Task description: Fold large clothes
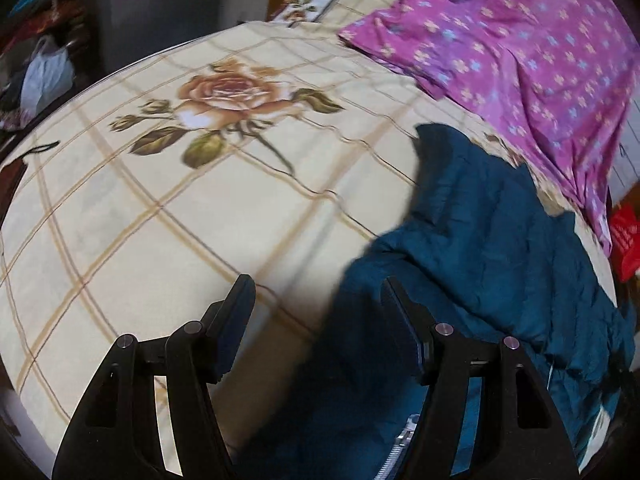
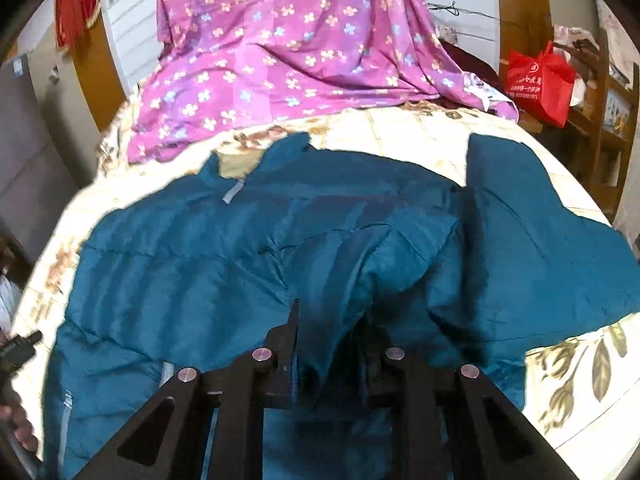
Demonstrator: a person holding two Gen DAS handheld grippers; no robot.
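Note:
A large teal quilted jacket (image 2: 180,260) lies spread on a bed with a cream rose-print sheet (image 2: 420,136). Its collar points to the far side and one sleeve (image 2: 512,184) reaches to the right. My right gripper (image 2: 330,316) is shut on a raised fold of the jacket near its middle, and the cloth bunches up between the fingers. In the left wrist view the jacket (image 1: 480,240) fills the lower right. My left gripper (image 1: 318,282) stands open above the jacket's left edge, where it meets the sheet (image 1: 160,220), with nothing pinched.
A purple flowered sheet (image 2: 280,60) is draped over the far end of the bed. A red bag (image 2: 540,80) sits on wooden shelves at the right. A hand (image 2: 20,428) shows at the lower left edge. A white plastic bag (image 1: 44,76) lies beyond the bed's left side.

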